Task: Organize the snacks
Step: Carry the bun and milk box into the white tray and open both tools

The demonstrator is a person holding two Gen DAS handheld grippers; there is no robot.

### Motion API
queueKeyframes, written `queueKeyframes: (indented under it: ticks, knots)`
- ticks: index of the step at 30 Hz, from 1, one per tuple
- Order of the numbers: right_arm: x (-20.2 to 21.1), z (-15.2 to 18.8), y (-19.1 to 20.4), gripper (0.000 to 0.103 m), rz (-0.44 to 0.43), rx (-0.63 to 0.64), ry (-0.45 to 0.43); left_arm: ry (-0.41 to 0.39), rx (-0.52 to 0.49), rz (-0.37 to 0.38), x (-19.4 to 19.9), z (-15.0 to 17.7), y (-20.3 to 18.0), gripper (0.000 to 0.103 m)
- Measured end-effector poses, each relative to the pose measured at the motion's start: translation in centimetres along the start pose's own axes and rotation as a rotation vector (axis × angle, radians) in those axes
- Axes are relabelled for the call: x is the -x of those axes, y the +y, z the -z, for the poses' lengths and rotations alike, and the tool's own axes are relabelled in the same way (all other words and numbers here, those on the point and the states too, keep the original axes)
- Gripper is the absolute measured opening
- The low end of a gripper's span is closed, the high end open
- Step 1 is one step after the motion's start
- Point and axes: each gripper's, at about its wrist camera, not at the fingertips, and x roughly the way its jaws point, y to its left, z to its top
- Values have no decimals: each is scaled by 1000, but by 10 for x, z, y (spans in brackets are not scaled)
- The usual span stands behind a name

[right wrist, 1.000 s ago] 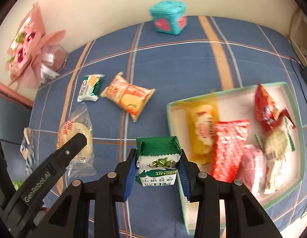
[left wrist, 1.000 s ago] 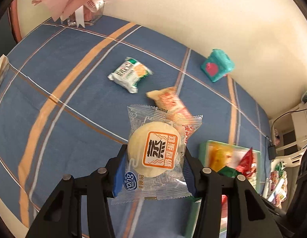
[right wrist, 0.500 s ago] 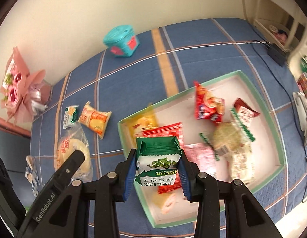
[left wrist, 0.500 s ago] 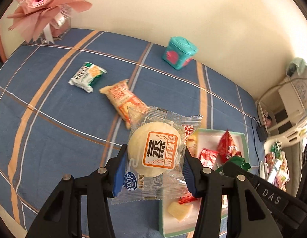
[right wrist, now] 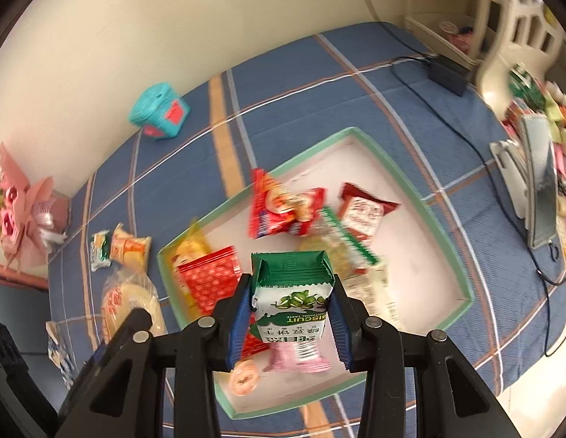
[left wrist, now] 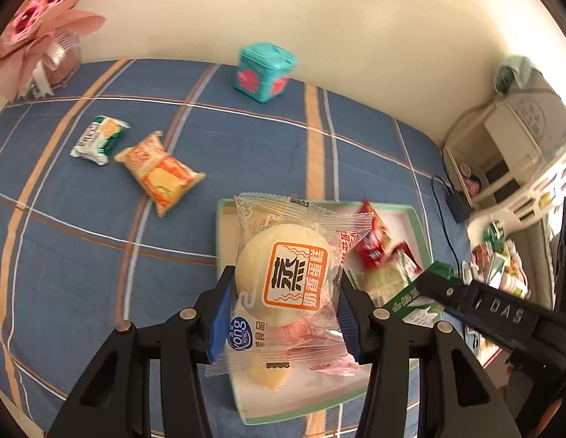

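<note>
My left gripper (left wrist: 283,310) is shut on a clear-wrapped round steamed cake (left wrist: 286,273) and holds it above the near left part of the green-rimmed tray (left wrist: 416,219). My right gripper (right wrist: 292,314) is shut on a green and white biscuit pack (right wrist: 292,303) above the tray (right wrist: 443,233), which holds several snack packs. The cake (right wrist: 131,303) and left gripper show at the lower left of the right wrist view. An orange snack pack (left wrist: 159,171) and a green-white cracker pack (left wrist: 98,138) lie on the blue plaid cloth left of the tray.
A teal box (left wrist: 264,73) stands by the wall. A pink bouquet (left wrist: 38,36) is at the far left. A black adapter with cable (right wrist: 447,73) lies at the right. White furniture and more snacks (right wrist: 531,109) stand past the table's right edge.
Both grippers have moved right with their snacks, from over the bare cloth to above the tray. Both stay shut.
</note>
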Motion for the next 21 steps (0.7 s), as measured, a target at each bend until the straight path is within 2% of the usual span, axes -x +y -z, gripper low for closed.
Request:
queueKeyframes:
  ticks: [4, 11, 15, 21]
  knots:
    - [7, -5, -26, 42, 33, -48, -16, 18, -49, 13, -8, 7, -24, 52]
    - [14, -10, -62, 42, 43, -102, -23, 47, -111, 11, -22, 19, -52, 52]
    - [6, -10, -64, 42, 56, -84, 2, 68, -118, -1, -32, 23, -55, 52]
    - [-14, -8, -56, 42, 33, -54, 52, 94, -115, -23, -42, 26, -54, 52]
